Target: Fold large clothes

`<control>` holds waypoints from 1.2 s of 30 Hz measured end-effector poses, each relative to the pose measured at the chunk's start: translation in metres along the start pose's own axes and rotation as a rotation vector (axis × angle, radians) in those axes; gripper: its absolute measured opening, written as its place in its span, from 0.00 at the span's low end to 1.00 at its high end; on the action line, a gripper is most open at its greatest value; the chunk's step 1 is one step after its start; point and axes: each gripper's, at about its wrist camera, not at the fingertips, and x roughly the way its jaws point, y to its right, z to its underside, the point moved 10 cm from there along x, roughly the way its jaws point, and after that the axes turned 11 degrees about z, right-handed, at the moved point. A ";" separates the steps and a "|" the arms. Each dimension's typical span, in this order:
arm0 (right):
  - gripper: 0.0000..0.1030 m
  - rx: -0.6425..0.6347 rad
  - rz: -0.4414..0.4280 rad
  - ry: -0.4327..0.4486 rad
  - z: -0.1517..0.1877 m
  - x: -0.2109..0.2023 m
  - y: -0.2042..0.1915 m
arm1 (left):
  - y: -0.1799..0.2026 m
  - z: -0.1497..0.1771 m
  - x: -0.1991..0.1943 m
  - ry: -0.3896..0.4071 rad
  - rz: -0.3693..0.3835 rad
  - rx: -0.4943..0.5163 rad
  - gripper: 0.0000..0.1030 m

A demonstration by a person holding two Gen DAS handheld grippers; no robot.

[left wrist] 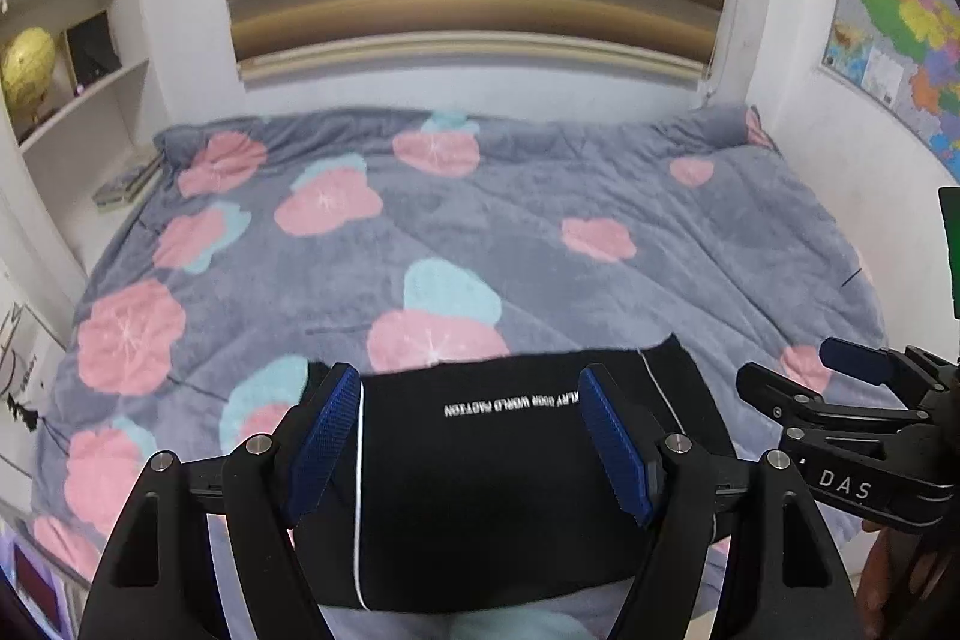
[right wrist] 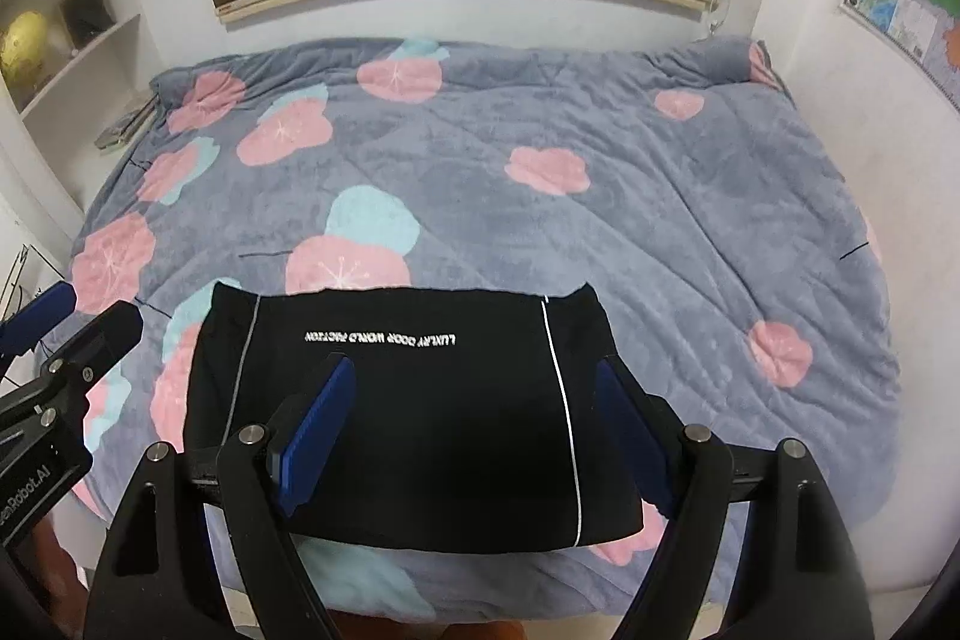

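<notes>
- both tongs, left tongs [left wrist: 468, 436] and right tongs [right wrist: 474, 418], gape wide, holding nothing
- black garment [right wrist: 408, 412] lies folded just ahead on the bed [right wrist: 660, 196], long axis crosswise, near both

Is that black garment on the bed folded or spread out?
Folded: the black garment lies as a compact rectangle on the bedspread, no sleeves showing.

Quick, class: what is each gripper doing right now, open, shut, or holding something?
Left gripper: open, holding nothing, above the folded black garment with white stripes.
Right gripper: open, holding nothing, above the same garment.
</notes>
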 end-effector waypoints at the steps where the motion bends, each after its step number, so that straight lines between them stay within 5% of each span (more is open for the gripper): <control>1: 0.81 0.001 -0.004 -0.011 0.003 0.004 0.002 | 0.001 0.003 0.003 -0.010 0.001 -0.008 0.74; 12: 0.81 0.014 -0.017 -0.062 0.014 0.024 0.025 | 0.017 0.025 0.028 -0.094 -0.006 -0.060 0.74; 36: 0.81 -0.023 -0.039 -0.075 0.023 0.027 0.016 | 0.006 0.034 0.027 -0.111 -0.031 -0.093 0.74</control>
